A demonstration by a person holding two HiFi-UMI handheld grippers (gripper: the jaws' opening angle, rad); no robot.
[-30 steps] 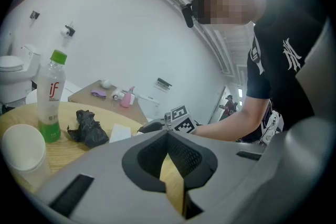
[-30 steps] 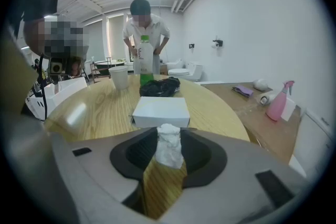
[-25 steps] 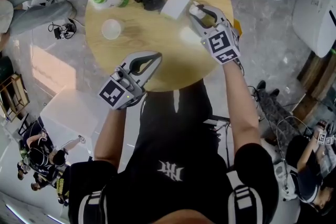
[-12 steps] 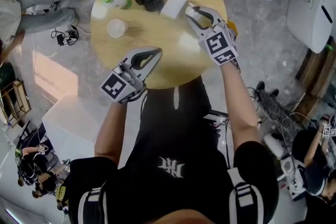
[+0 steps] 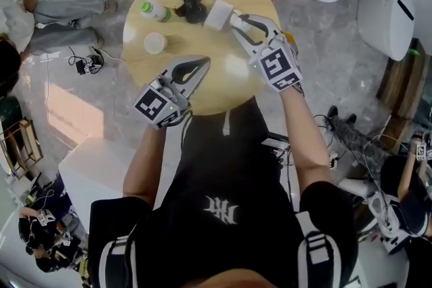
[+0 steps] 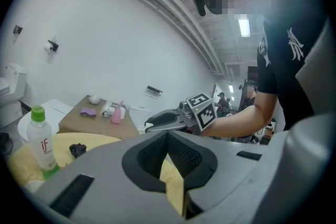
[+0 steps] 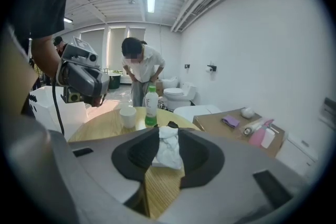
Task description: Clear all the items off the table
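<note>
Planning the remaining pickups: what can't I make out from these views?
Black item: identity; small, dark lump in head view, tinier in left gripper view.
Cup: contents; washed-out white in head view, side-on in right gripper view.
White pack: contents; plain block in head view, crumpled wrap in right gripper view.

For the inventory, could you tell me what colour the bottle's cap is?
Green; the cap shows best in the left gripper view.

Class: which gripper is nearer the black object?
Right. The right gripper, fingers just closed further on a white pack, is beside the black object; the left gripper hovers at the table's near edge.
</note>
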